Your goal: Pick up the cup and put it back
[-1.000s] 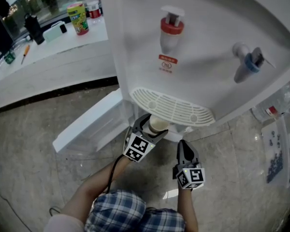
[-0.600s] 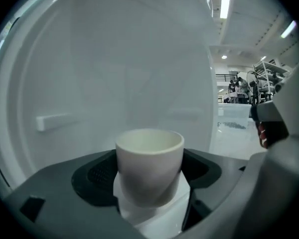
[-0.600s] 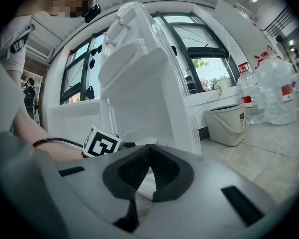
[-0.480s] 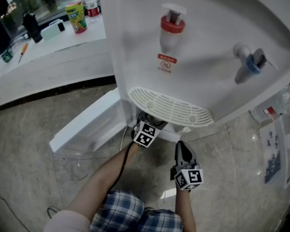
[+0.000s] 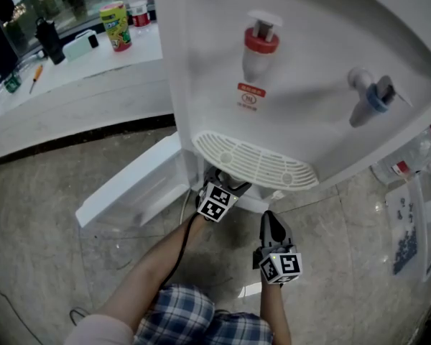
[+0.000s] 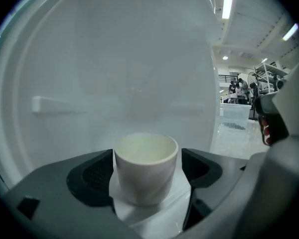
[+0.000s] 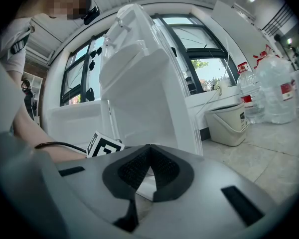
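The step in hand looks like the put-back. The left gripper (image 5: 221, 182) reaches into the lower compartment (image 6: 114, 59) of the water dispenser (image 5: 309, 63), directly beneath the dispenser's drip tray (image 5: 255, 160). Its marker cube shows just outside the opening.

In the left gripper view the cup (image 6: 146, 171), a small plain white one, stands upright between the two dark pads. The compartment's pale back wall lies behind it and a white surface lies under its base. The left pad lies against the cup's side. The right pad is at most a sliver off the other side, so I judge the jaws closed round the cup, gripping it lightly. Whether the cup's weight already rests on that white surface cannot be read for certain.

The right gripper (image 5: 271, 218) hangs low in front of the dispenser, to the right of the left one and well clear of the opening. Its jaws are pressed together with nothing between them. The dispenser's cabinet door (image 5: 129, 185) stands swung open to the left of the compartment.

The next move calls for making sure the cup's base sits flat inside the dispenser. The left jaws then need to part evenly, so that neither pad drags or tips the cup. The gripper should draw straight back out from under the drip tray without catching the cup's rim.
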{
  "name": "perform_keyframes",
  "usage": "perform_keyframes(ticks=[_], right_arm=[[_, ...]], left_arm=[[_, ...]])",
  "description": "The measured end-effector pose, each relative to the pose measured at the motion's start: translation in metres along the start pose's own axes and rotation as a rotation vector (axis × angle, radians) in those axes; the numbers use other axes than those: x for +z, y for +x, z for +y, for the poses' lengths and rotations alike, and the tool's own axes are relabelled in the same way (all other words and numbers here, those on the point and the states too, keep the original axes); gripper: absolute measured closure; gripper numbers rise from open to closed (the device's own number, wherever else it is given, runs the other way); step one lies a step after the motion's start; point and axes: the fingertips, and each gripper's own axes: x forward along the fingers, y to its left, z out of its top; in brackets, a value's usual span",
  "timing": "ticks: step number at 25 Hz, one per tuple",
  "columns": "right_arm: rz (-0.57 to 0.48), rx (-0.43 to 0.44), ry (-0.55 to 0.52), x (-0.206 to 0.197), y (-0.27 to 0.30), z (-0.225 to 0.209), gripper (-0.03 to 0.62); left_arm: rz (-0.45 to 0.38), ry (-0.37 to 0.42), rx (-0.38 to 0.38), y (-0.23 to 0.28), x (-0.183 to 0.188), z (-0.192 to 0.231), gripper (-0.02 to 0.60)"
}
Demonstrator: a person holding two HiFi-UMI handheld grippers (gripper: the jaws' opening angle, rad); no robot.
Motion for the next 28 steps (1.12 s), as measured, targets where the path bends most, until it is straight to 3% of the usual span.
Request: perform_keyframes(ticks=[10,14,19,24,26,28], right_arm=[[-0.006,0.006,-0.002,0.003,-0.002,0.003,0.577],[-0.01,-0.011,-0.021,0.01,-0.005,0.003,0.577],[-0.022,-0.057,-0.019,0.036,-0.022,0.007,0.577],[-0.003,-0.113,0.012,0.073,-0.053,0.024,0.577],[0.008,-0.14,0.027,0.095,-0.063,0.032,0.577],[0.014,-0.163,0.033,0.125,-0.075,0.045,0.577]], left_arm=[[-0.047,0.001,-0.012,-0.028,0.011,-0.011,0.172],[-0.111,0.01,-0.048,-0.057,0.032,-0.027,0.173],[-0.131,-0.047,-0.1,-0.103,0.064,-0.043,0.186],[-0.106,-0.056,-0.078,-0.165,0.105,-0.053,0.462],[-0.102,-0.043,-0.054,-0.193,0.128,-0.054,0.522],[-0.096,-0.065,-0.04,-0.22,0.154,-0.055,0.534]])
